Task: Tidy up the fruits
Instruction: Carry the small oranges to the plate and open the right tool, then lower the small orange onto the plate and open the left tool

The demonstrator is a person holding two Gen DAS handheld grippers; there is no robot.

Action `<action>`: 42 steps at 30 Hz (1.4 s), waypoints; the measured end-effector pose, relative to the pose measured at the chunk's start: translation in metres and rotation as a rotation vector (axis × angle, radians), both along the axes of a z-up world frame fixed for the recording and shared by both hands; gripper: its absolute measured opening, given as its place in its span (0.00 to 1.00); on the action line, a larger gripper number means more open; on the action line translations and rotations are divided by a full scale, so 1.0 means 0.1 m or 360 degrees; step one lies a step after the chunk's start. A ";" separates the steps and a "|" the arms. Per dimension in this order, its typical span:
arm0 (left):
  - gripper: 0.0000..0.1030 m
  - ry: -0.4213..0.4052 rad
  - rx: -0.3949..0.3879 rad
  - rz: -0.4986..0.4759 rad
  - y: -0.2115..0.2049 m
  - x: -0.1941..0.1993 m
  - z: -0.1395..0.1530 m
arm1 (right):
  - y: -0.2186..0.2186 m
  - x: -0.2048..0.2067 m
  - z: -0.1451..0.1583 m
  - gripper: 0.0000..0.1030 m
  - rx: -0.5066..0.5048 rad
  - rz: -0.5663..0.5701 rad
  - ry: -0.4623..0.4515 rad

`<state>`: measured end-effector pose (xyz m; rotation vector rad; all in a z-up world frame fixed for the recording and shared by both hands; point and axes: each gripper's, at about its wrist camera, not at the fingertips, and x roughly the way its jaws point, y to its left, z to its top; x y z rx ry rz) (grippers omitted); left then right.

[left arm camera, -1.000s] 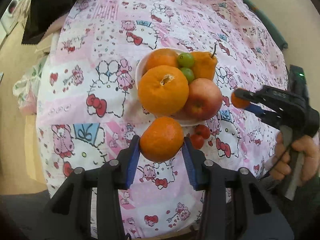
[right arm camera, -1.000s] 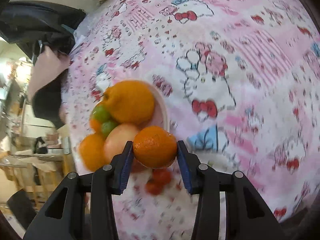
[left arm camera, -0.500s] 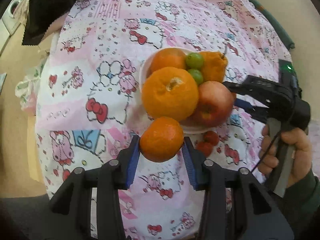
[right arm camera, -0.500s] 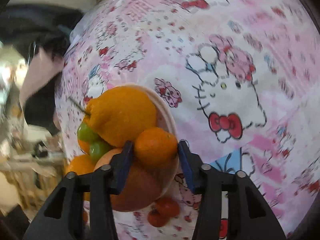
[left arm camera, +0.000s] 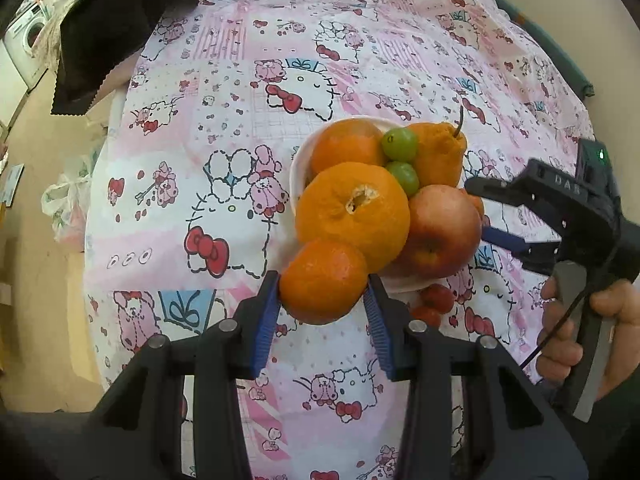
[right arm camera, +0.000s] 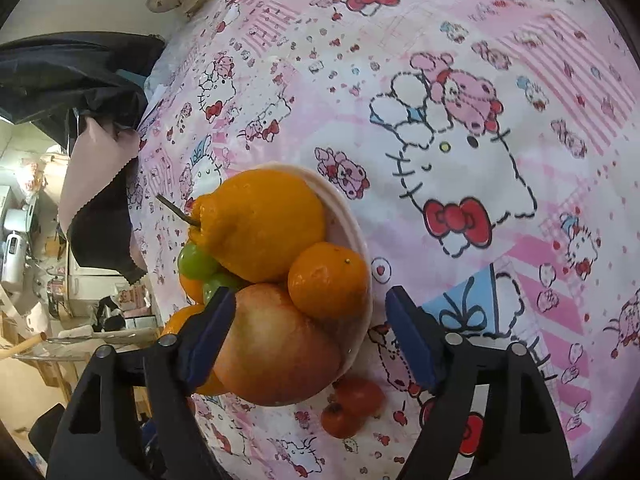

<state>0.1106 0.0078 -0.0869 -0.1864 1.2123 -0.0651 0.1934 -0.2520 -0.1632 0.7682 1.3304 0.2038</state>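
Your left gripper (left arm camera: 323,308) is clamped on a small mandarin (left arm camera: 323,282), held just at the near edge of the white bowl (left arm camera: 298,172) piled with fruit on the pink cartoon cloth (left arm camera: 224,128). Your right gripper (right arm camera: 310,334) is opening, its pads clear of the small orange (right arm camera: 328,280) now resting in the bowl against the apple (right arm camera: 276,352). Two small red fruits (right arm camera: 352,404) lie on the cloth just near the bowl.

bench cover (left arm camera: 224,216): printed cloth, matt, lightly creased. bowl (right arm camera: 352,224): smooth, pale, slight sheen. mandarin (left arm camera: 323,282) in left gripper (left arm camera: 323,312): dimpled peel, dull gloss. apple (right arm camera: 276,348): smooth, waxy shine. gripper pads (right arm camera: 408,336): blue, ribbed; bodies matt black plastic with metal screw heads.
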 end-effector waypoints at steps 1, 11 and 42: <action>0.37 0.0003 -0.0017 0.0002 0.02 0.02 0.01 | -0.02 -0.03 0.01 0.78 0.0009 -0.0013 0.0008; 0.37 0.0102 -0.0270 0.0017 0.22 0.69 0.37 | -0.24 -0.42 0.21 0.82 0.0386 -0.0200 0.0034; 0.38 0.0414 0.0075 -0.0270 -0.73 2.22 -0.61 | -0.68 -0.33 0.27 0.83 0.0296 -0.0368 0.0137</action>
